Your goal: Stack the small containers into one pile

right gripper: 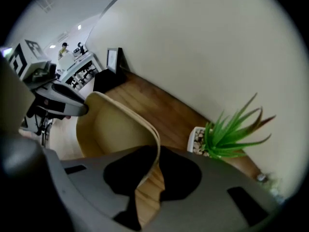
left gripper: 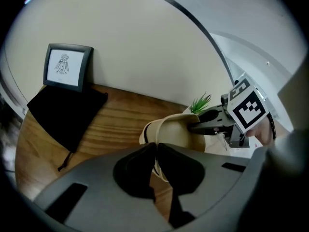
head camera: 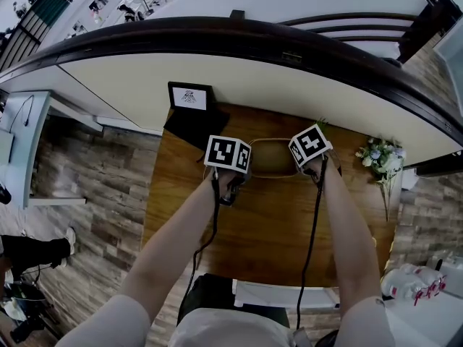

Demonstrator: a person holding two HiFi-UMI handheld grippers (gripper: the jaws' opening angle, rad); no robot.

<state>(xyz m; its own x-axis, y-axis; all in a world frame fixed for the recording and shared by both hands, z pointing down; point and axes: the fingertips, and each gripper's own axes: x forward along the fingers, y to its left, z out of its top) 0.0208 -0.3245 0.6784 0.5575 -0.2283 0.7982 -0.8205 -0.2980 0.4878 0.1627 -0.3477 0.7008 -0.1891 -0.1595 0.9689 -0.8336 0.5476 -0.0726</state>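
A brown wooden bench (head camera: 268, 223) stands against a curved cream wall (head camera: 217, 78). Near the bench's far edge, a beige thin-walled plastic container (head camera: 273, 157) is held between two grippers. The left gripper (left gripper: 155, 151) is pinched narrow on one rim, and the right gripper (right gripper: 157, 158) is clamped on the opposite rim.

My left forearm (head camera: 177, 241) and right forearm (head camera: 347, 230) reach forward, converging. My grey two-jaw left gripper (left gripper: 155, 149) is pinched tight on the nine o'clock rim of the beige oval plastic container (left gripper: 181, 132). My matching right gripper (right gripper: 157, 153) points steeply down and clamps the three o'clock rim.
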